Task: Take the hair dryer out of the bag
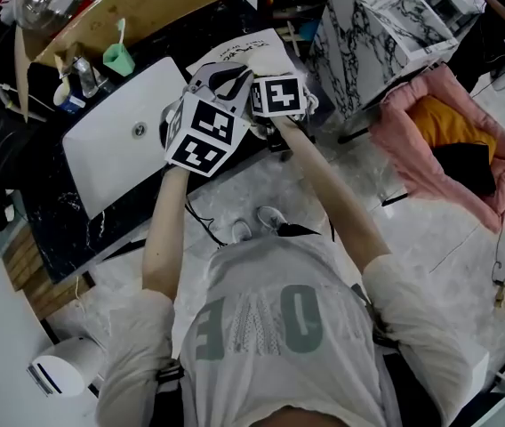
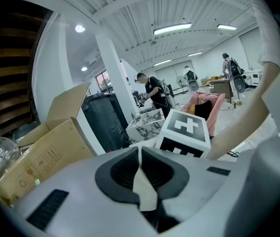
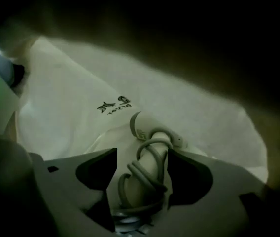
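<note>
Left gripper [image 2: 140, 158]: jaws clamped together on a fold of the white bag [image 1: 254, 50], which lies on the black counter [image 1: 52, 229] just beside the sink [image 1: 110, 149]. Right gripper [image 3: 142, 179]: reaching inside the bag, jaws apart on either side of the hair dryer [image 3: 150, 147], with a gap at the left pad. The dryer, its cord [image 3: 130, 174] wound round it, lies within the bag.

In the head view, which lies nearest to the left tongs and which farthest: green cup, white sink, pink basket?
1. The white sink, just left of the left tongs.
2. The green cup, beyond the sink's far corner.
3. The pink basket, far right on the floor.
</note>
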A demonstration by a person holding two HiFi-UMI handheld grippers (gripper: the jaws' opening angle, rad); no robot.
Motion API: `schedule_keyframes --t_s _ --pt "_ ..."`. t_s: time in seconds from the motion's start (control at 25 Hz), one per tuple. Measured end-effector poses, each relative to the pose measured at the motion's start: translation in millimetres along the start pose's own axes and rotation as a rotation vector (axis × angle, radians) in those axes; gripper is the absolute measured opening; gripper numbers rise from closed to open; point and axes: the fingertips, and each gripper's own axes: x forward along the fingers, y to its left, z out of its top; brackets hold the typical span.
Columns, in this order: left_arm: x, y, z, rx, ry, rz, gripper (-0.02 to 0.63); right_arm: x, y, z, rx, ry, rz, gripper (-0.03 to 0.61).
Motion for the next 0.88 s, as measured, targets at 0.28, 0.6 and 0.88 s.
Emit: schedule_keyframes --t_s 0.28,0.6,0.88 --pt "1 2 -3 -0.005 0.003 -0.011 0.041 22 -11 -19 0.005 0.086 -0.037 0.333" --pt "4 5 -5 0.002 0.009 -0.003 0.041 28 -14 -13 0.014 0.084 -0.047 0.245" --pt "8 5 -7 0.009 0.018 -0.007 0.041 26 -14 -15 0.031 0.092 -0.035 0.235"
